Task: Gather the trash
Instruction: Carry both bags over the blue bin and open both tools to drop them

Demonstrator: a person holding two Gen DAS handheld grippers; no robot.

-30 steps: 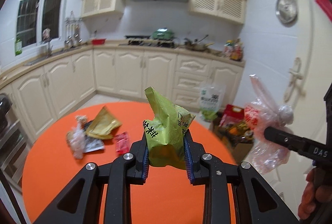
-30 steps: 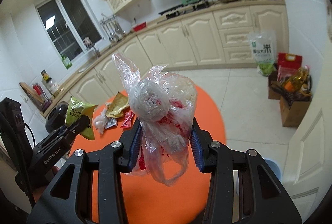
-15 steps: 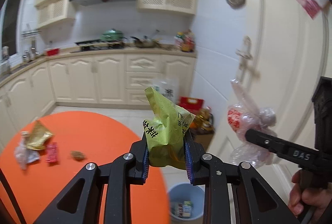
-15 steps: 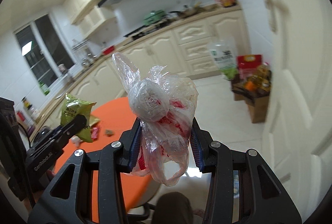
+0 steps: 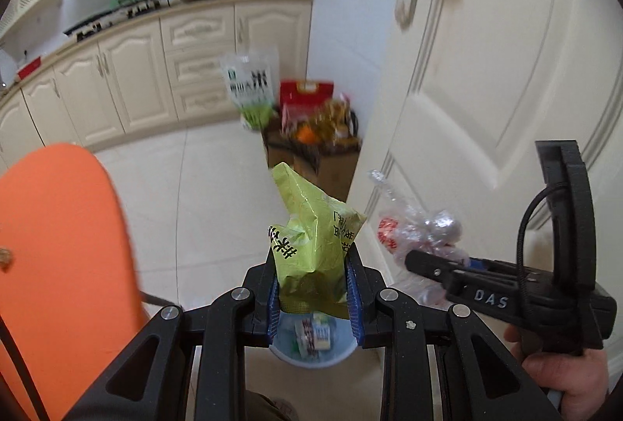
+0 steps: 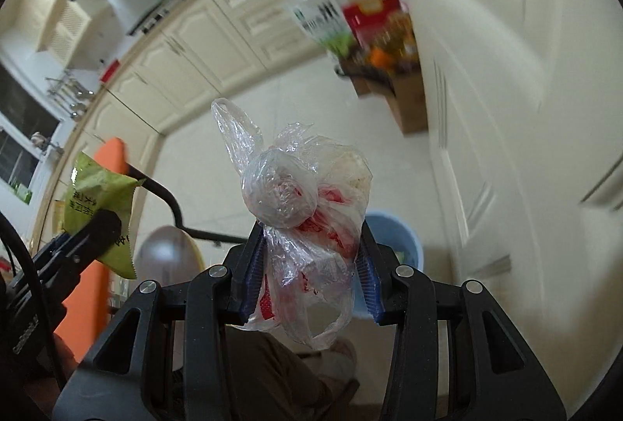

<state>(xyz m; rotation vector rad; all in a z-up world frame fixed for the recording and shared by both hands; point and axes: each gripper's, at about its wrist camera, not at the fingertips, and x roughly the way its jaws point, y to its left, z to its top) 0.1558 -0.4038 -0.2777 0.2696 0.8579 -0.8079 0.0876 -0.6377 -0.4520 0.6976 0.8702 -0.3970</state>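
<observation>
Above the round pale-blue plastic waste bin [image 5: 313, 345] on the tiled floor [image 5: 218, 187], both loads carried and ready to drop.

Left gripper [image 5: 313, 290] clamped on a crinkled yellow-green foil snack bag [image 5: 311, 238] with black printing, directly over the bin and partly hiding it. Right gripper [image 6: 309, 277] pinched on a knotted clear plastic bag [image 6: 300, 203] with red print, thin, wrinkled and limp, just to the right of the bin's centre and close to the cream panelled door [image 5: 486, 90]. Likely slips from here: light film drifting past the rim if let go off-centre, clinging to the blue pads, or catching the stiff foil corner. Round orange surface [image 5: 58, 245] left of the bin, a small brown scrap [image 5: 4, 259] at its edge.
</observation>
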